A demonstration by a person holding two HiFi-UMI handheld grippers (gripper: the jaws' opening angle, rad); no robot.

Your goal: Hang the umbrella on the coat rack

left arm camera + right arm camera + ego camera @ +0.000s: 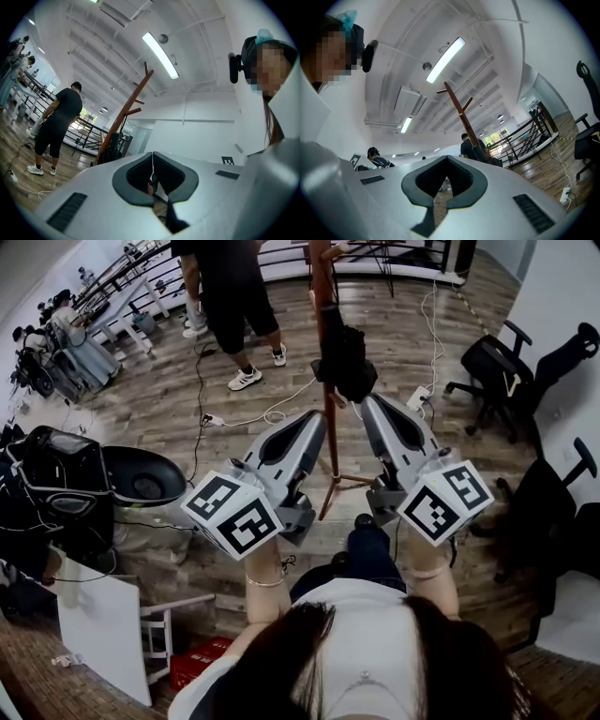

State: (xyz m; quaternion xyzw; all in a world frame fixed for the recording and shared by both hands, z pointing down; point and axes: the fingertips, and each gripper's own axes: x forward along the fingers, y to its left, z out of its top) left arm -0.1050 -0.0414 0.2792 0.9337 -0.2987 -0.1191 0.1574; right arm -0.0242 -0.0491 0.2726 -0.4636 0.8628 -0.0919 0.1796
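Black fabric in a slack, folded bundle hangs against the coat rack [323, 277] at about 12 o'clock in the head view. I take this to be the umbrella [345, 360], though from this angle it could pass for a dark bag. It sits just right of the wooden pole, well above the floor [169, 409], and I cannot make out which peg carries it. If it is the umbrella, the hanging looks done. It should handle as a light thing, with a soft and rather slippery canopy over a stiff shaft. The handle or the shaft is the place to pinch it, since loose cloth would slide out of the jaws. The left hand-held gripper [317, 418] points up at the bundle from 7 o'clock of it with its jaws pressed together, and its own view shows nothing caught between them. The right hand-held gripper [370, 401] lies at 5 o'clock of the bundle, likewise pressed together and carrying nothing. Both tips are near the umbrella but apart from it. Farther out, a person [230, 296] stands at 11 o'clock, a white cable [272, 413] trails across the boards, and an office chair [492, 367] waits at 2 o'clock.
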